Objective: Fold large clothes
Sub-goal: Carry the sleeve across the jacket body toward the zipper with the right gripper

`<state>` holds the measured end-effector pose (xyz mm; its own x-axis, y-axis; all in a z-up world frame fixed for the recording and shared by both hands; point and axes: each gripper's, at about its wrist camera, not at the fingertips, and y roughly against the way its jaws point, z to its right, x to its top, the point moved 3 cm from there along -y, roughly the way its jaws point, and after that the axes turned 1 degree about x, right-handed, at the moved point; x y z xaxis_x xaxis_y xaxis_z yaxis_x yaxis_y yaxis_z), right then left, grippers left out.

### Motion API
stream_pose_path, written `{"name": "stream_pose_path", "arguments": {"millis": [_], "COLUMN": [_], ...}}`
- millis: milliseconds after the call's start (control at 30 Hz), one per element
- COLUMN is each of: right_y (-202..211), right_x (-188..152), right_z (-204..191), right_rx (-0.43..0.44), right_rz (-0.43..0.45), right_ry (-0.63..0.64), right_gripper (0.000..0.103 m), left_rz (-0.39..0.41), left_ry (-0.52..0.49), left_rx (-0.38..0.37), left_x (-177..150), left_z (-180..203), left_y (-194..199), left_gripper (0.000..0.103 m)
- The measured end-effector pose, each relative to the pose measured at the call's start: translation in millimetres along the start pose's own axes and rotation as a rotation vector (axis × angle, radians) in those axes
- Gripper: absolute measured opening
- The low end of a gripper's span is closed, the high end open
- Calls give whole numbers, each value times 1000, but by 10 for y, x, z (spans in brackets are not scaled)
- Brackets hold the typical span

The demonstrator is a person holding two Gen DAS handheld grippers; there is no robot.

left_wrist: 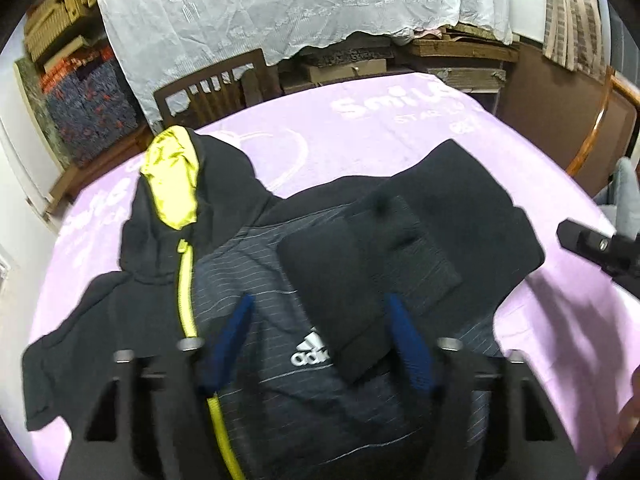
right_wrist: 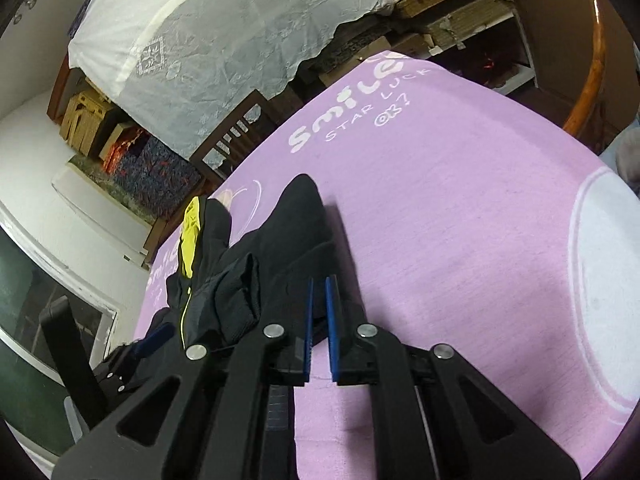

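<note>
We find the hoodie spread on the pink blanket, one sleeve folded across its chest. Left gripper stands half open, empty, above the logo; right gripper nearly closed at the garment's three-o'clock edge. We advise gripping both hem corners evenly.

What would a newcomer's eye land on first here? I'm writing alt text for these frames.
First, the dark hooded jacket with its neon-yellow zipper and hood lining, spread on the pink printed blanket, one sleeve already folded across its chest. Next, the left gripper's blue-padded fingers, apart over the white chest logo. In the right wrist view, the right gripper is shut at the jacket's edge.
</note>
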<state>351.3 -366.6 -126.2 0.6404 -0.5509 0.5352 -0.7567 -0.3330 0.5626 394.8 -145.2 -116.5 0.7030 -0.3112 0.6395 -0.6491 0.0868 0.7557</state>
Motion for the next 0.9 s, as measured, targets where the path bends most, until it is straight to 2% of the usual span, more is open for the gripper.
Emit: {"name": "stream_pose_path", "arguments": {"millis": [33,67,100,233,333,400,467,500,633,700,767,900], "right_y": [-4,-12,-19,-20,-13,-20,-22,-23,-4,2,-1,-4], "right_x": [-3,-8,-11,-16,-9,-9,-7,-9,9,16,13,13], "right_z": [-7,-15,-27,-27,-15,-9,-5,0,22,37,39,47], "right_rx": [2,4,5,12,17,22,22,22,22,21,21,20], "right_rz": [0,-2,-3,-6,-5,-9,-13,-14,-7,-4,-5,-7], "right_ry": [3,6,9,6,-1,-4,-7,-8,-23,-31,-35,-36], "right_gripper": [7,7,7,7,7,7,7,7,7,7,7,7], "left_rz": [-4,-8,-14,12,2,12,17,32,31,20,-4,-4], "left_ry": [11,21,40,87,104,91,48,19,-107,-151,-154,-91], "left_rx": [-9,-22,-55,-50,-114,-137,-117,-86,-34,32,68,74], "left_x": [21,32,55,103,71,40,9,-19,-133,-161,-167,-155], "left_z": [-18,-25,-55,-207,-262,-216,-100,-23,236,289,256,53], "left_y": [-8,-11,-20,47,108,178,213,229,164,52,-90,-183], "left_gripper": [29,12,6,0,0,9,66,71,71,71,71,69]}}
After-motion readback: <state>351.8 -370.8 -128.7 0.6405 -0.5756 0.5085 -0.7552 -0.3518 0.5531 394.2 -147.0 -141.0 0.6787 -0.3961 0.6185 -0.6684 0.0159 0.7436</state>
